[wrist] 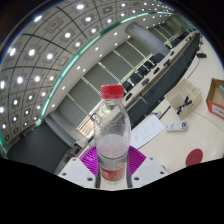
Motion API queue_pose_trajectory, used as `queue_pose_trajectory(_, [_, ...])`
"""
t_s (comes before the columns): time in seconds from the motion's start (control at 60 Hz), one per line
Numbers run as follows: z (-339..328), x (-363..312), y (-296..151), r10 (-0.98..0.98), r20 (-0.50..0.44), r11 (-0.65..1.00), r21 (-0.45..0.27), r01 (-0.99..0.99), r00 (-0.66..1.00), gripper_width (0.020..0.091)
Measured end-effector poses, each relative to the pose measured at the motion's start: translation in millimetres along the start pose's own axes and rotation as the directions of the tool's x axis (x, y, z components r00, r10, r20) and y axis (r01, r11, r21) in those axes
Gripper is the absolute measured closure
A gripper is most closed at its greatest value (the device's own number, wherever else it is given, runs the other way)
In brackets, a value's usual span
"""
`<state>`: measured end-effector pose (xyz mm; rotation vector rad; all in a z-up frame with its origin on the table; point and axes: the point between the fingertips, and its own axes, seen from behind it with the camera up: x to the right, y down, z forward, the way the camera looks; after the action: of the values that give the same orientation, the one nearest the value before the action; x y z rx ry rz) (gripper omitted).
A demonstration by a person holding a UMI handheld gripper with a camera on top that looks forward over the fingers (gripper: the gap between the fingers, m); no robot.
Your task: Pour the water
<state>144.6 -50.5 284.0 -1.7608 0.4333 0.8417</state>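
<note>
In the gripper view, a clear plastic bottle with a red cap stands upright between the two fingers, its lower body seated against the pink pads on either side, so the jaws are closed narrowly on the bottle and holding it. The bottle looks mostly transparent, with a pale label band low on its body and a pinkish tint where the pads show through; how much water it holds cannot be told. The gripper itself shows as white finger parts flanking the base of the bottle. The whole scene is tilted: beyond the bottle a white desk runs off to the side, carrying a brown cardboard box near its far end, a small red object closer in, and a pale item too small to identify between them. Farther off, rows of long desks with dark chairs fill a large hall under a ceiling dotted with round lights
</note>
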Motion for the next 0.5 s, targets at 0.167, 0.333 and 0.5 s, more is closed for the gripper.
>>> queue_pose_trajectory(0.167, [-12.6, 74.5, -57.1, -0.479, -0.208, 0.870, 0.019, 0.493, 0.853, 0.0751])
queue_pose_trajectory(0.333, [-10.6, 170.6, -43.9, -0.678, -0.303, 0.722, -0.103, 0.684, 0.670, 0.0752])
queue_pose_trajectory(0.5, [-6.8, 235.7, -3.8, -0.700, -0.313, 0.708, -0.192, 0.679, 0.642, 0.0750])
